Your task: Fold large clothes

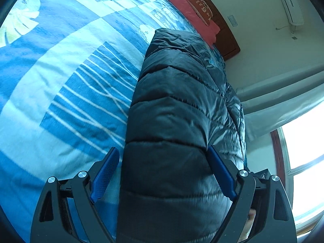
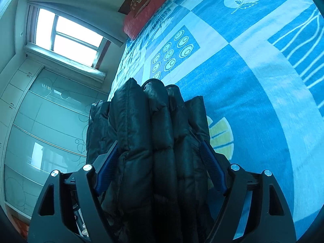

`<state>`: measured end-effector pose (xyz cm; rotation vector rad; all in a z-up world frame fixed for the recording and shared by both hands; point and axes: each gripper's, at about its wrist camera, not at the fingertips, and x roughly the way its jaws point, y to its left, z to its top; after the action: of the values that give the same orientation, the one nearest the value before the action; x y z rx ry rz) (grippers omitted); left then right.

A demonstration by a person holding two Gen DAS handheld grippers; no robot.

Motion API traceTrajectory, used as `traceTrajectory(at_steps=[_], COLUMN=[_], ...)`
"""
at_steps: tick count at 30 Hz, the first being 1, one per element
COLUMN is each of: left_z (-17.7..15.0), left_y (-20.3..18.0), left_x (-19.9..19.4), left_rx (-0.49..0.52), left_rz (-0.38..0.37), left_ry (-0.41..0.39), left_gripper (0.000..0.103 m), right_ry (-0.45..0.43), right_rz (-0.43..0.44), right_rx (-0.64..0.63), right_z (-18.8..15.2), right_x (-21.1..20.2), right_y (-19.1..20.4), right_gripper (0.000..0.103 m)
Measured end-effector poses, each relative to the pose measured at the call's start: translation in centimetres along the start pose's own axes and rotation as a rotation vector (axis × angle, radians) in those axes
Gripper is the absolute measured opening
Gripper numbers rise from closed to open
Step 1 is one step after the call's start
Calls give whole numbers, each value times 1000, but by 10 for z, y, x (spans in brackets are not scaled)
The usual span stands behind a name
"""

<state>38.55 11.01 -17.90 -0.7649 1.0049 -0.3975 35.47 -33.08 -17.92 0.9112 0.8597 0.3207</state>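
The bed (image 1: 60, 93) fills most of both views, its cover a soft cotton print of blue and pale squares with white stripes, rings and yellow leaves, lightly creased and giving underfoot of anything laid on it. On it lies the puffer jacket (image 1: 174, 121), dark and glossy, quilted into fat horizontal tubes; in the left wrist view it runs as a long folded bundle from the bottom centre up toward the pink pillow (image 1: 188, 10) at the upper right, and in the right wrist view its stacked layers (image 2: 154, 141) stand on edge in the lower middle like thick cushions. The trouble I would expect is that slick, springy shell: the padding wants to puff back, so the layers could slide apart and the fold could sag open, most likely on the side near the bed's edge by the wardrobe (image 2: 40, 121) at the left of the right view. The left gripper (image 1: 164, 172) has its jaws spread wide, the bundle between them; the right-hand pad seems to touch the fabric, the other stands clear, so nothing is truly pinched. The right gripper (image 2: 160, 162) straddles the stack with its jaws opening, ribbed blue pads just brushing the outer layers, a hold too loose to stop a slip.
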Motion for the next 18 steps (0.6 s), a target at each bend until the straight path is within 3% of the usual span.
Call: traceTrajectory(at_steps=[18], left_z=[-65], left_y=[-12], left_x=[-39], left_rx=[73], left_rz=[119], left_ry=[-62], left_gripper=[87], right_ry=[-27], right_rz=[-56], right_rx=[26], right_z=[-70], right_x=[-60], right_y=[-1], right_gripper=[78])
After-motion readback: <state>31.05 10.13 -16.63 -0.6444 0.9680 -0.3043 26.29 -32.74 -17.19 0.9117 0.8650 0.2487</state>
